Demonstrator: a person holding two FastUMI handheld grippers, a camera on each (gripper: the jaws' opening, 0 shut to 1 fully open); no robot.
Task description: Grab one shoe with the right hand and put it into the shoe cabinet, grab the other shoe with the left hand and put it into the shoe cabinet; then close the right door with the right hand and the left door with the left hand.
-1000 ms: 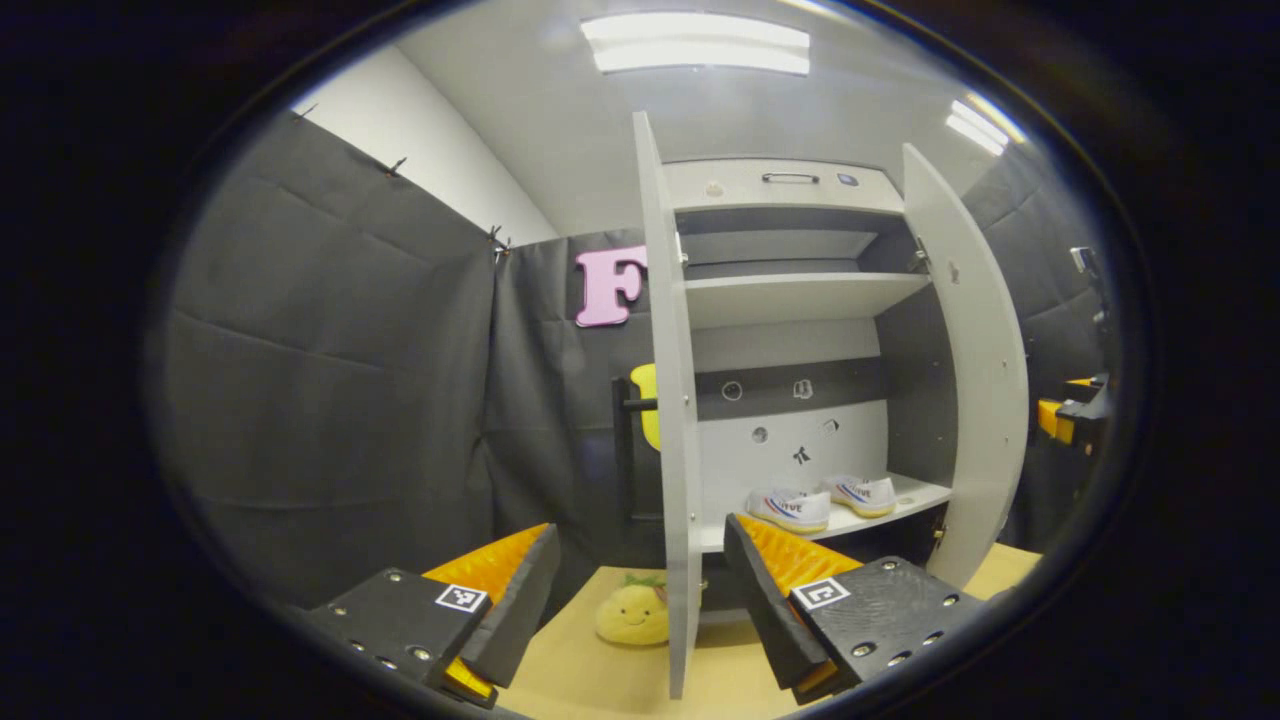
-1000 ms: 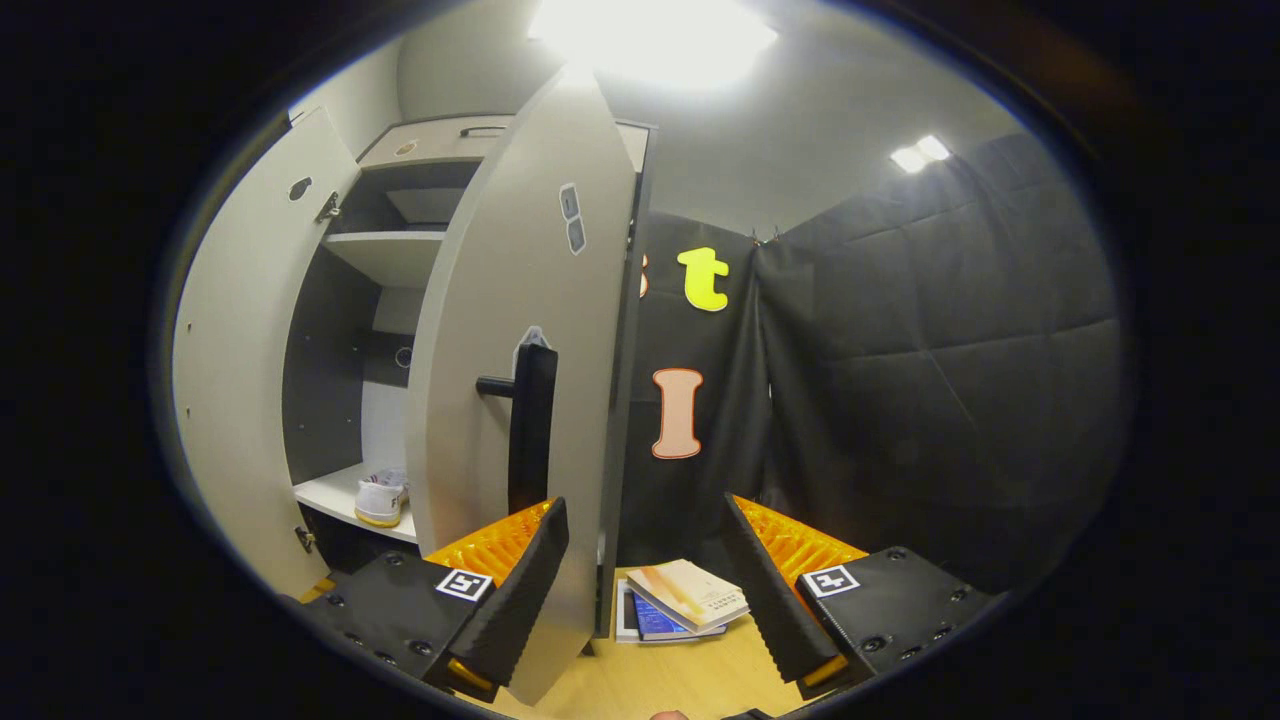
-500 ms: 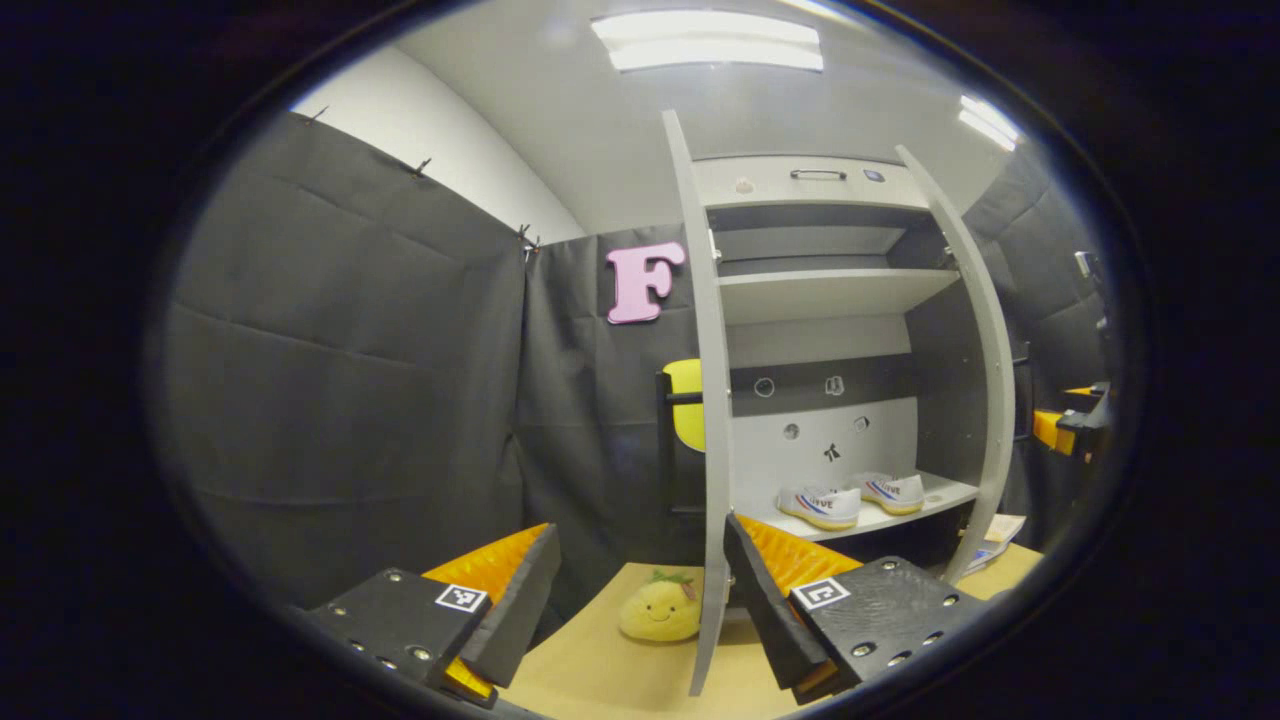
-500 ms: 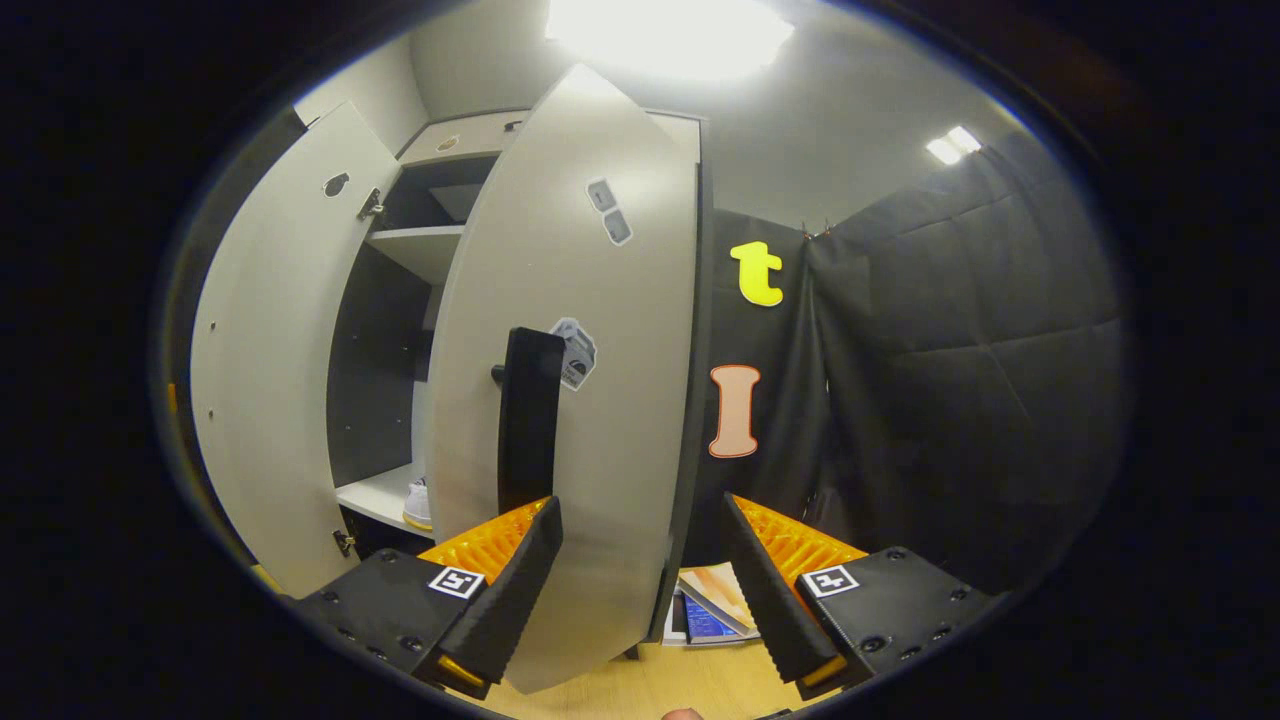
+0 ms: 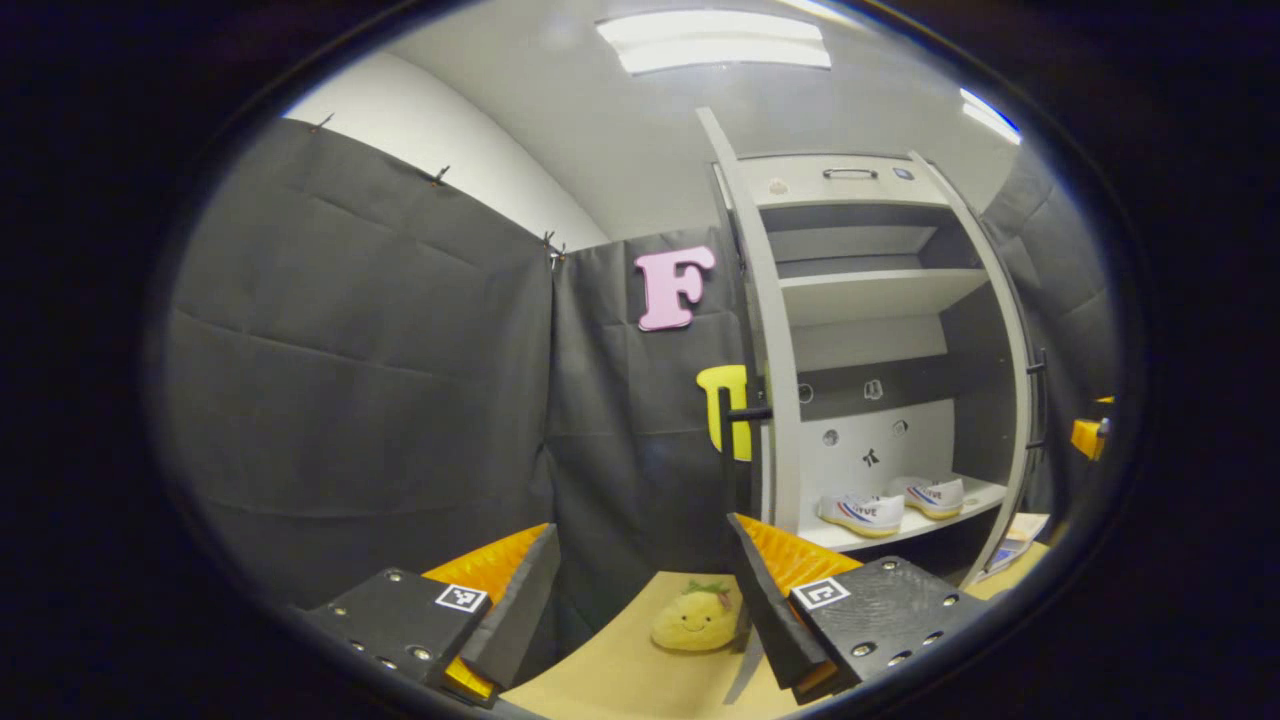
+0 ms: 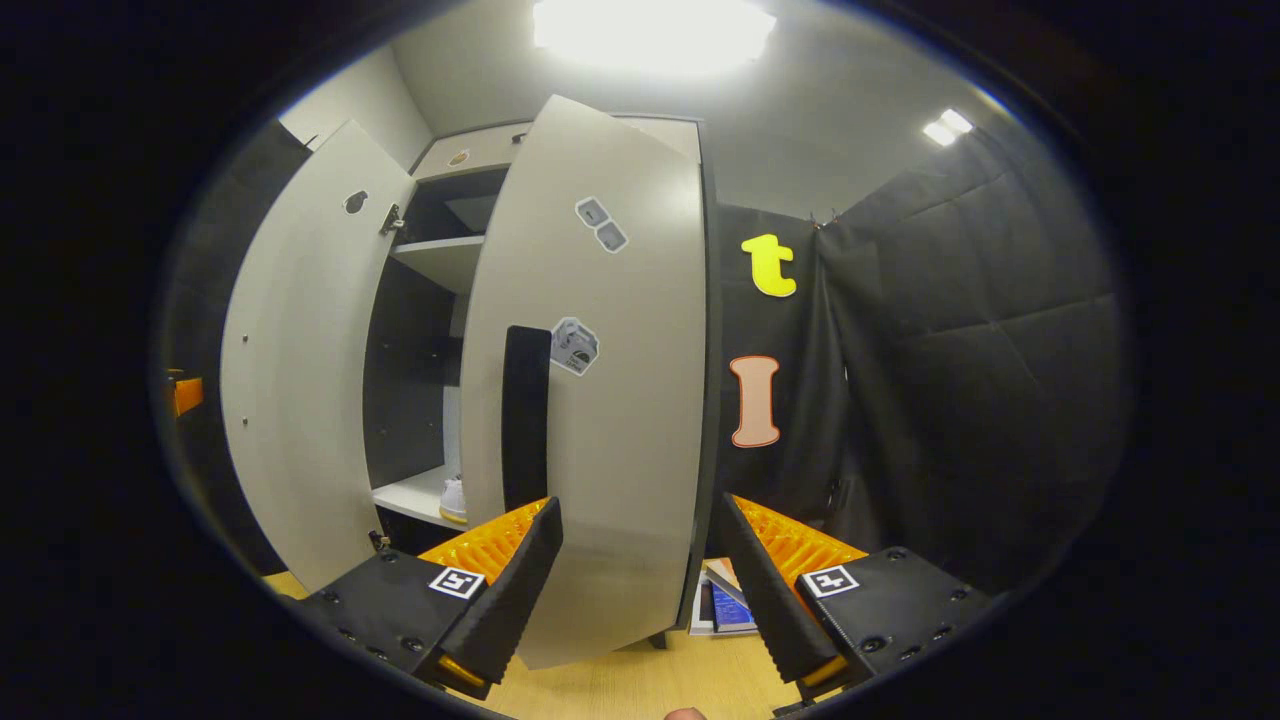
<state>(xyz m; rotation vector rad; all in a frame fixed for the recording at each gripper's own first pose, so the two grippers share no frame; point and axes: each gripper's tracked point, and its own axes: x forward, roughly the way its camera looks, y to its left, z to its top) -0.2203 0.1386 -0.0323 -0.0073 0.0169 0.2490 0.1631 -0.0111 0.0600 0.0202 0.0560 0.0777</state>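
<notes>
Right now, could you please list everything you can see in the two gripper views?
Shoe cabinet: one, grey-white, on the table, both doors ajar.
Left door: one, grey, seen edge-on.
Right door: one, grey, partly closed.
Shoes: two, white, side by side on the low shelf.
Plush toy: one, yellow, on the table beside the left door.
Books: small stack, beside the right door.
Table: one, light wood.
Left gripper: black and orange, open.
Right gripper: black and orange, open.

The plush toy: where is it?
In the left gripper view, the plush toy lies on the table, by the foot of the cabinet's left door.
</notes>
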